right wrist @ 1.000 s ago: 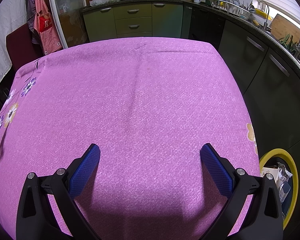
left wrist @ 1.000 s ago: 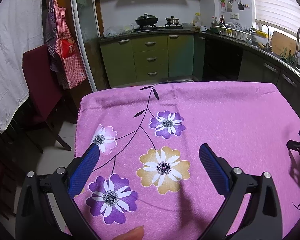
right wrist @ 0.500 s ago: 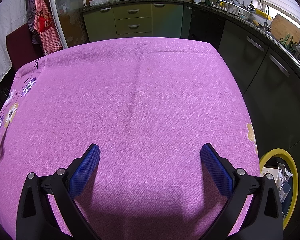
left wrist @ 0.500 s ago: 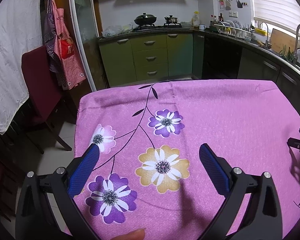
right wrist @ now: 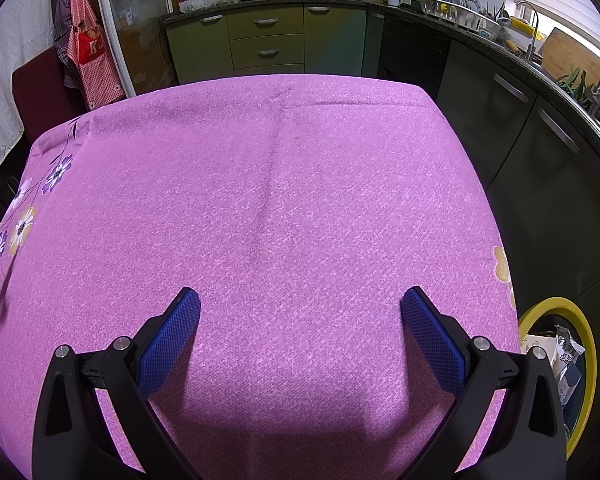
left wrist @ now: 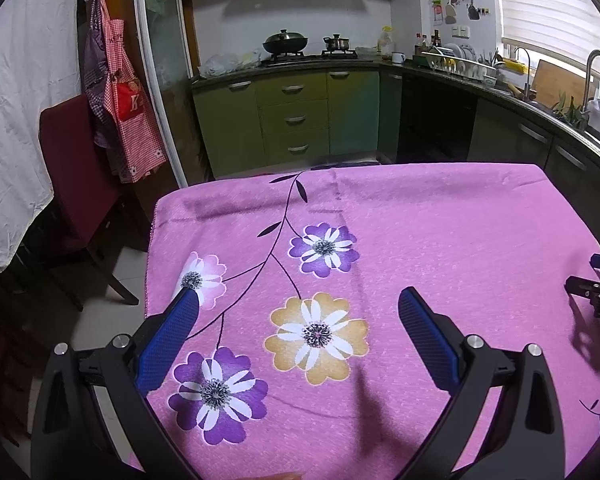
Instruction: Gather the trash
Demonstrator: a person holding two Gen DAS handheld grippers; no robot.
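Seeing no trash on the cloth and wrappers in the bin, I judge collecting nearly done, both my left claw and right claw spread wide and empty.

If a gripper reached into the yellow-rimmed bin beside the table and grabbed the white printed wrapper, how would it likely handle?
The white printed wrapper looks creased and bent, so it is probably thin, floppy and light. It would likely crumple between the pads rather than resist. It lies loosely among other packaging in the yellow-rimmed bin, so neighbouring pieces might shift or lift with it.
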